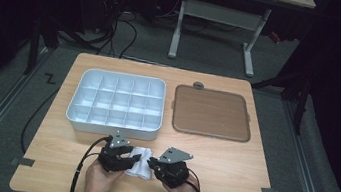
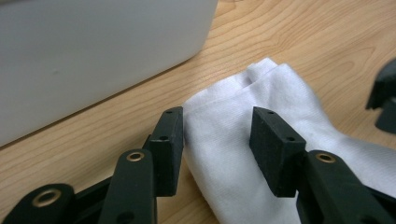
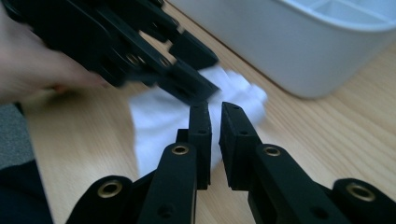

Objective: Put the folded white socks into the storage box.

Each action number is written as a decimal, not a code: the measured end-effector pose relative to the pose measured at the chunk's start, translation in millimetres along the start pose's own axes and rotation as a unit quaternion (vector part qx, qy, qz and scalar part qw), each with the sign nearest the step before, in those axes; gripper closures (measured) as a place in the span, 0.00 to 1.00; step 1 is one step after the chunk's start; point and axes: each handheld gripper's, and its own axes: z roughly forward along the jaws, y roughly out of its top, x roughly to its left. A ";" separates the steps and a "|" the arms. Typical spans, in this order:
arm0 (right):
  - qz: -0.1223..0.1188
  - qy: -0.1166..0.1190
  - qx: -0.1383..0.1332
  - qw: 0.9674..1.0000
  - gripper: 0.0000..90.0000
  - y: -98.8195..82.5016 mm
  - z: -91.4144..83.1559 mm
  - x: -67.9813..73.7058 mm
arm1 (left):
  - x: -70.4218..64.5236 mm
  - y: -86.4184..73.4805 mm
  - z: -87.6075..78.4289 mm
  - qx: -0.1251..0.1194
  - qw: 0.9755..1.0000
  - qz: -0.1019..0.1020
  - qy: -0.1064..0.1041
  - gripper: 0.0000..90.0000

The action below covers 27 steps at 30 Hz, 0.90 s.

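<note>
A folded white cloth (image 1: 142,169) lies near the table's front edge, between my two grippers. In the left gripper view the left gripper (image 2: 217,121) straddles a fold of the cloth (image 2: 280,93). Its jaws stand apart, one pad at the cloth's edge and the other resting on the fabric. From the high view this gripper (image 1: 137,159) points right, into the cloth. The right gripper (image 3: 215,108) has its jaws almost together with a thin slit between them, the tips at the edge of the cloth (image 3: 154,116). It (image 1: 150,162) faces the left one across the cloth.
A white tray (image 1: 113,129) divided into several compartments stands just behind the grippers; its wall (image 2: 93,56) is close to the cloth. A flat brown tray (image 1: 211,113) lies to the right of it. Bare wood runs along the front and right of the table.
</note>
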 end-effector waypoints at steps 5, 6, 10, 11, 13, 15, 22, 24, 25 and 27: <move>-0.011 0.017 0.007 1.000 0.92 7.2 10.0 11.1 | 0.4 0.4 -0.1 0.002 1.000 0.000 0.000 0.61; -0.011 0.018 0.012 1.000 0.91 6.7 12.8 12.1 | 0.7 0.5 -0.3 0.002 1.000 0.001 0.000 0.61; -0.011 0.015 0.032 0.999 0.91 -2.1 22.7 9.7 | 0.7 -0.4 0.2 0.002 1.000 -0.002 -0.001 0.61; -0.009 0.013 0.036 0.999 0.91 -5.4 24.0 8.0 | 0.6 -0.9 0.6 0.002 1.000 -0.002 -0.002 0.61; -0.002 0.010 0.037 0.999 0.92 -11.0 24.0 3.4 | 0.5 -2.2 1.6 0.006 1.000 0.002 -0.003 0.62; -0.003 0.003 0.037 0.999 0.93 -14.3 23.0 -0.2 | 0.5 -4.1 3.4 0.005 1.000 0.007 -0.003 0.62; 0.001 0.010 0.030 1.000 0.98 -20.9 26.2 -8.0 | 3.9 -7.5 4.0 -0.004 1.000 0.007 -0.010 0.62; 0.004 0.012 0.031 0.999 0.98 -20.6 26.5 -9.1 | 3.6 -6.8 4.1 -0.004 1.000 0.006 -0.008 0.61; 0.005 0.012 0.032 0.999 0.98 -20.1 26.3 -8.9 | 3.3 -5.7 3.6 -0.004 1.000 0.007 -0.007 0.60; 0.004 0.013 0.034 0.999 0.98 -16.8 24.2 -7.9 | 2.2 -1.8 1.1 -0.008 1.000 -0.002 -0.002 0.55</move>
